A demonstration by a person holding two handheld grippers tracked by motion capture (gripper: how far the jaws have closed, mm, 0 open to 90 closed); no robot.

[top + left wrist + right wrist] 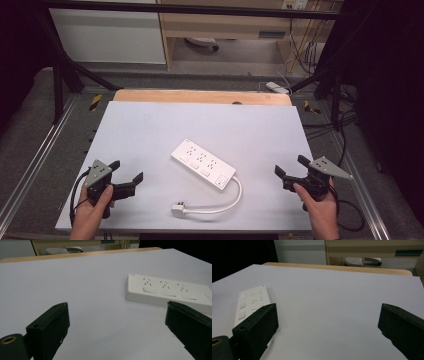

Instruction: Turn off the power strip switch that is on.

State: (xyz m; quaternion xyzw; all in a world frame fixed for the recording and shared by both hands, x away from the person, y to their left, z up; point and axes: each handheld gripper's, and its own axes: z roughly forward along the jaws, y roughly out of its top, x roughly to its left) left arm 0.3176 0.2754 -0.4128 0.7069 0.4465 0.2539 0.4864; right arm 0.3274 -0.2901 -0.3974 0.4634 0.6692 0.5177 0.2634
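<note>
Centre: white plastic three-outlet power strip [203,164], cord curled near, on white desk [150,125].
Left tool [127,180]: jaws spread wide, empty.
Right tool [291,167]: jaws spread wide, empty.

The right hand-held gripper [328,332], jaws wide apart, frames bare white table [332,302]; power strip [249,305] at left.

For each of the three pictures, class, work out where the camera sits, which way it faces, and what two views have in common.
High view: above the person's side, facing forward and down; shows both hands, left gripper and right gripper.
Left gripper view: on the left gripper, facing across the table; its open jaws show.
Right gripper view: on the right gripper, likewise; jaws open.
Shared: the white power strip.
</note>
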